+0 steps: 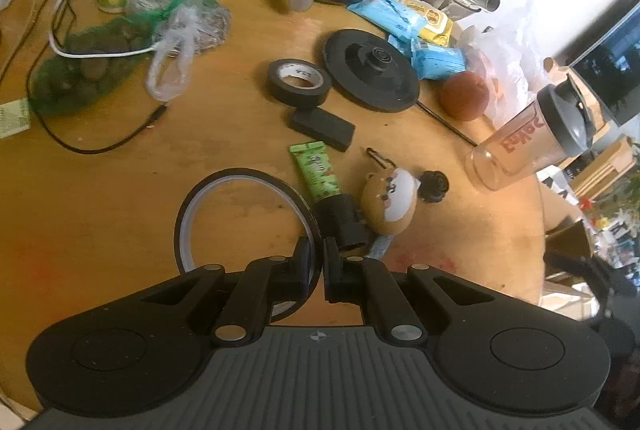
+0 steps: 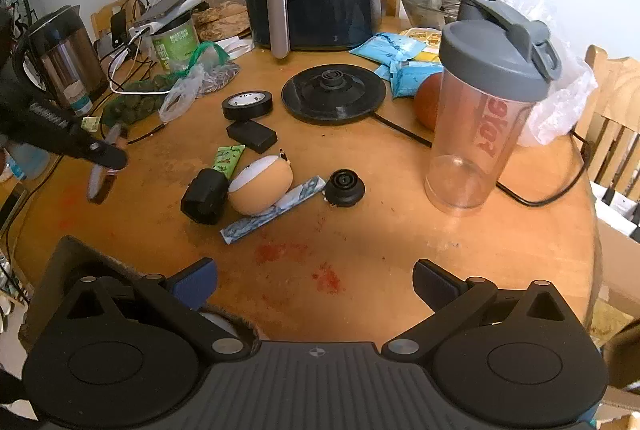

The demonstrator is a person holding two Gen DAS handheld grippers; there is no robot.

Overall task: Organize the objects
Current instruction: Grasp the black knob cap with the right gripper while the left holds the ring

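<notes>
Two claws at work, one loaded. Left claw (image 1: 316,250) clenched on the thin ring (image 1: 244,230), pads pinching its rim at the near right edge, hoop spreading from there toward 10 o'clock in the left view. Seen from the right view, same left claw (image 2: 100,154) out at 10 o'clock, ring (image 2: 98,176) edge-on and nearly upright, seemingly just off the table (image 2: 400,230).

Right claw (image 2: 316,278) released, jaws wide, nothing between them.

Outward from the left claw: cylinder (image 1: 342,226) close at 1 o'clock, touching the toy (image 1: 390,202); packet (image 1: 316,170) at 12; knob (image 1: 433,186) just beyond the toy at 2; tape (image 1: 299,82) farther off at 12; shaker (image 1: 528,142) well apart at 2.

At 8 o'clock of the right claw, partly hidden beneath it, a dark bin (image 2: 56,270) with a fuzzy rim; contents too hidden to tell.

Probably the drop spot for the ring, if so lying toward 6 o'clock from the left claw in the right view. Left hand already holding, so no handover needed; better laid flat than dropped on edge, to stop a roll.
</notes>
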